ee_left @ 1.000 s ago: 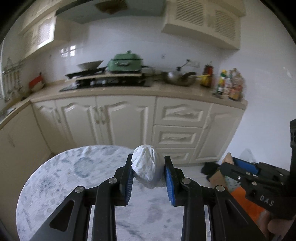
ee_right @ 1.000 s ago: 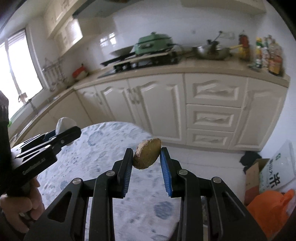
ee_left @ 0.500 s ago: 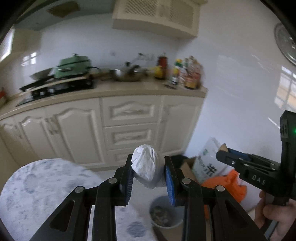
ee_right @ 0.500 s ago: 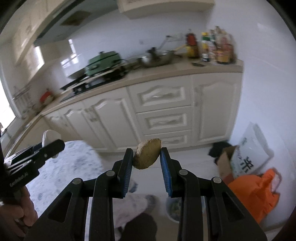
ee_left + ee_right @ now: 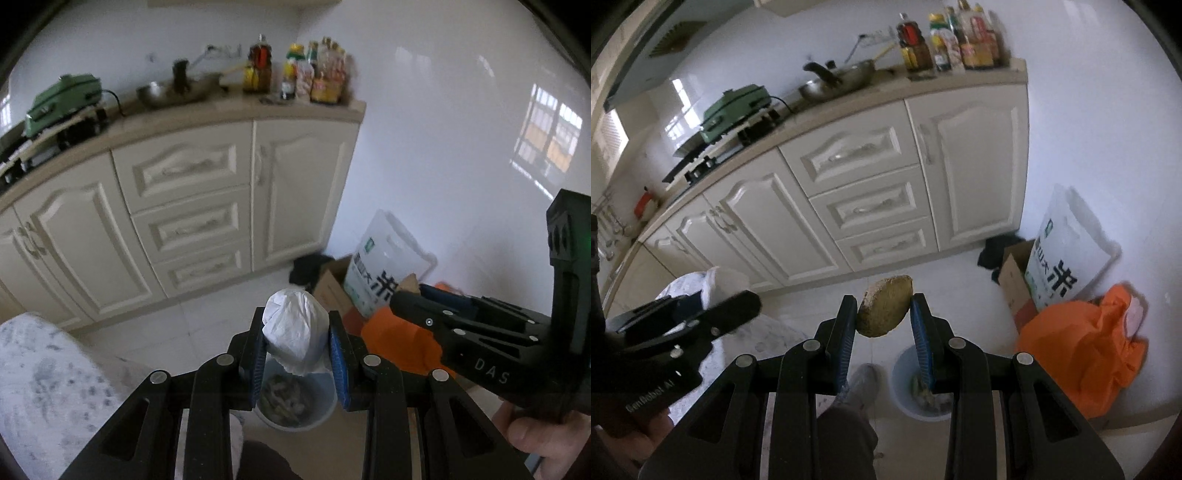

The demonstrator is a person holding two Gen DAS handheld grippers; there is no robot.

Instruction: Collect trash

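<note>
My left gripper [image 5: 296, 332] is shut on a crumpled white paper wad [image 5: 295, 328] and holds it in the air above a small pale blue trash bin [image 5: 317, 410] on the floor, which has scraps inside. My right gripper [image 5: 884, 314] is shut on a flat brown piece of trash [image 5: 884, 311], up and left of the same bin [image 5: 905, 380]. The right gripper also shows in the left wrist view [image 5: 402, 301], right of the wad. The left gripper also shows in the right wrist view [image 5: 750, 299] at lower left.
Cream kitchen cabinets [image 5: 192, 206] with a cluttered counter stand behind. An orange plastic bag [image 5: 1082, 343], a white rice sack [image 5: 1060, 258] and a cardboard box [image 5: 1014, 277] sit against the white wall. A marbled round table [image 5: 40, 384] lies at lower left. My leg [image 5: 849, 435] is below.
Both grippers have swung right, away from the table and toward the corner, with their loads still held. The trash bin now lies under the fingers.
</note>
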